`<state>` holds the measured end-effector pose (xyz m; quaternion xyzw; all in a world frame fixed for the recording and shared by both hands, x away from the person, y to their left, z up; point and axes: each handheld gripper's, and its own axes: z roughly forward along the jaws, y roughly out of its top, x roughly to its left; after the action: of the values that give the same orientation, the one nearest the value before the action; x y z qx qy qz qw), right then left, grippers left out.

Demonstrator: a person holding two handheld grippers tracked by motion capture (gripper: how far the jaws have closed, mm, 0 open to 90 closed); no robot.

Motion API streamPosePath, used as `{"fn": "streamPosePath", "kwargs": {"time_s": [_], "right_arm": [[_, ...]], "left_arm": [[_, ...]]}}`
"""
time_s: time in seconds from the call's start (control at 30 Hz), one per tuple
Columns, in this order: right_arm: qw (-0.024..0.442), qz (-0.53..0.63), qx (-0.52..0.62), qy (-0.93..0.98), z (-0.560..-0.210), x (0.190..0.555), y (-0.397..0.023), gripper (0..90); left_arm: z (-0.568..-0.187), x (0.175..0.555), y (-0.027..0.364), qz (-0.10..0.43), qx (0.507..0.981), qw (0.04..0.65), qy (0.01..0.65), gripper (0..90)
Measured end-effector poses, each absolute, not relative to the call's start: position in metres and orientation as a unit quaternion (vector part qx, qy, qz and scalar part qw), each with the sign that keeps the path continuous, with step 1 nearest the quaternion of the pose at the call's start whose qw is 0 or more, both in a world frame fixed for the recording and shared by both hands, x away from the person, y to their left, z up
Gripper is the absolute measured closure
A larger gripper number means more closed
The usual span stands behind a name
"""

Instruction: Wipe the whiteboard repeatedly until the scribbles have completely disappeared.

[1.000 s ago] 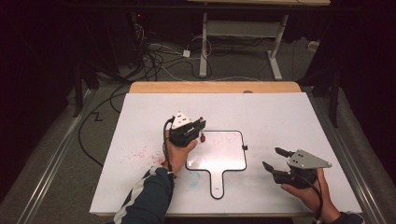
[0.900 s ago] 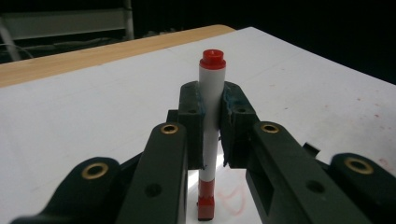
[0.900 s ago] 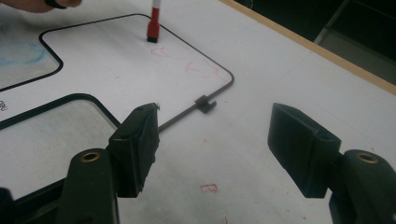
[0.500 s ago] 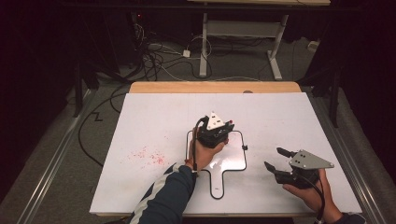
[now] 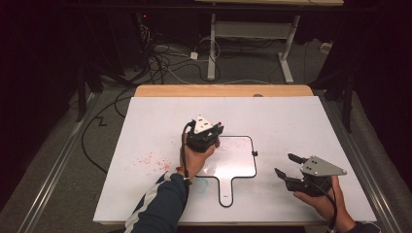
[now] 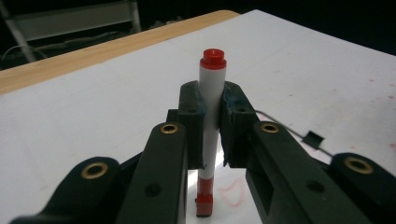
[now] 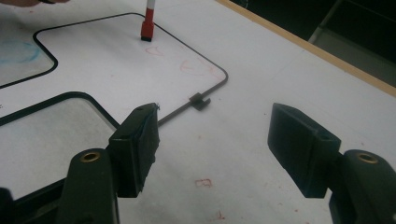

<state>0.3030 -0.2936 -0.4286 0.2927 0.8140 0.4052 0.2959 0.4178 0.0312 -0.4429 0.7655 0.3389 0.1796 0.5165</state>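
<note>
high view — left gripper (image 5: 217, 132), jaws clenched on red marker (image 6: 208, 122), now over small whiteboard (image 5: 245, 164)

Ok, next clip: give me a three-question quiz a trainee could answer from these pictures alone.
1. True or false: the left gripper is shut on a red whiteboard marker.
2. Where does the marker's lower end point? A) at the small handheld whiteboard, B) at the wooden table edge, C) at the floor cables.
3. How do the right gripper's jaws stand, and is anything between them?

Key:
1. True; the pads clamp the marker's white barrel, upright in the left gripper view.
2. A; it is just above the board, beside faint red marks.
3. Wide open, with nothing between them, beside the board's right side.
</note>
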Motion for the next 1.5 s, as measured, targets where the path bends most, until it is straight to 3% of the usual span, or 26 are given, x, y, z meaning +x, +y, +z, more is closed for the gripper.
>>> {"fn": "streamPosePath", "kwargs": {"time_s": [0.27, 0.73, 1.13, 1.5], "right_arm": [[0.293, 0.408, 0.290, 0.814, -0.429, 0.304, -0.294, 34.6], [0.294, 0.408, 0.286, 0.815, -0.429, 0.303, -0.294, 34.7], [0.282, 0.413, 0.291, 0.816, -0.432, 0.307, -0.290, 34.9], [0.259, 0.433, 0.281, 0.816, -0.428, 0.331, -0.263, 38.4]], "left_arm": [[-0.445, 0.409, -0.011, 0.165, 0.785, 0.519, 0.295, 78.8], [-0.453, 0.438, 0.028, 0.142, 0.753, 0.562, 0.312, 78.8], [-0.447, 0.428, 0.022, 0.138, 0.772, 0.551, 0.287, 78.7], [-0.436, 0.420, 0.012, 0.132, 0.787, 0.548, 0.251, 78.6]]}}
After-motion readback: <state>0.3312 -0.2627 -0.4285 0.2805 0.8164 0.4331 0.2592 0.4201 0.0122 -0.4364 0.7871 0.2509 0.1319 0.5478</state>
